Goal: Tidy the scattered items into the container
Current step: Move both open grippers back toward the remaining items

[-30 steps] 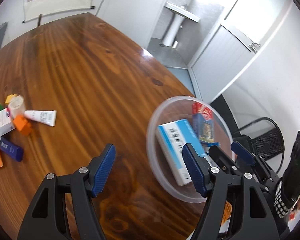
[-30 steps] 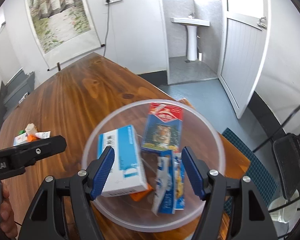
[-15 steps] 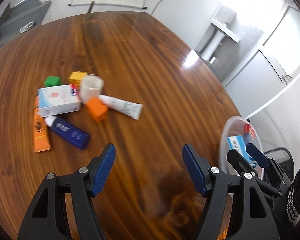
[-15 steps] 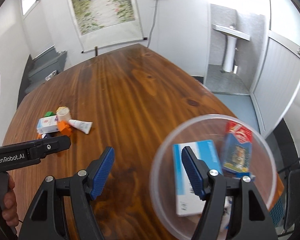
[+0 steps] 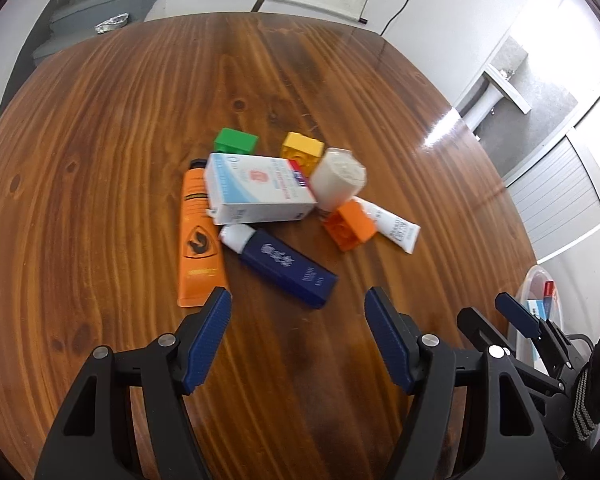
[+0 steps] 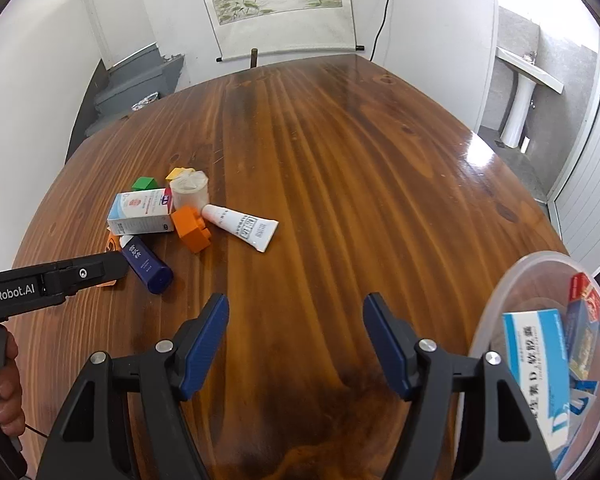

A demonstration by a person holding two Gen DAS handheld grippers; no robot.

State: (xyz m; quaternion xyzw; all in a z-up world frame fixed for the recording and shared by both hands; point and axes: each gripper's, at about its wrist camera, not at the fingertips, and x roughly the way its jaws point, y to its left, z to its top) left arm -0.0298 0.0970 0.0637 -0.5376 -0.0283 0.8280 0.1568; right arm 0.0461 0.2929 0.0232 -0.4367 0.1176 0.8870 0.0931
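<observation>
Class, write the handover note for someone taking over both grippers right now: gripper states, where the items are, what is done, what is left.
Left gripper: jaws open, empty, above the table near the pile.
Right gripper: jaws open, empty, over bare wood.
Done: clear container at the right edge already holds a blue-and-white box and other packets.
Left: orange tube, navy tube, white box, white tube, white roll, and the green, yellow and orange blocks.
</observation>
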